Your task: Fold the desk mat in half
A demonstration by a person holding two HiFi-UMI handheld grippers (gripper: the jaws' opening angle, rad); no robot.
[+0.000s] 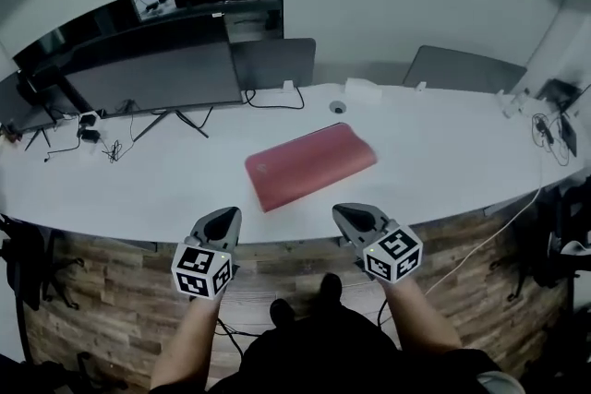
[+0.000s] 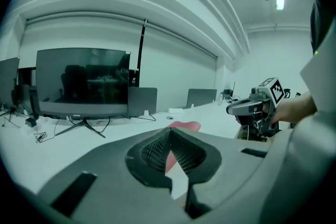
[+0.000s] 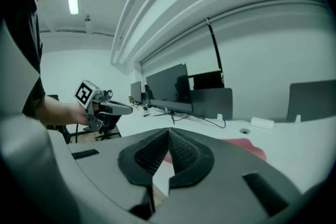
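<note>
**Desk mat (image 1: 309, 165) seemingly folded; both tongs shut & empty**

Red desk mat is seen lying flat near the middle of a white desk (image 1: 443, 157), set at a slant, w/ a rounded, doubled-looking edge at its far right end. From that, the fold is judged done. Little is left beyond perhaps squaring the edges, which can't be checked from these views.

Left gripper (image 1: 220, 219) & right gripper (image 1: 356, 217) are held side by side just short of the desk's near edge, well apart from the mat. Jaws of each are pressed together w/ nothing between them.

Behind the mat, a large monitor (image 1: 152, 78) on a stand is placed at far left. A 2nd dark screen (image 1: 273, 62) is set beside it, & loose cables (image 1: 111, 148) are trailed under it. A small white box (image 1: 363, 89) is set at the desk's back edge. Nothing is found between tongs & mat.
</note>
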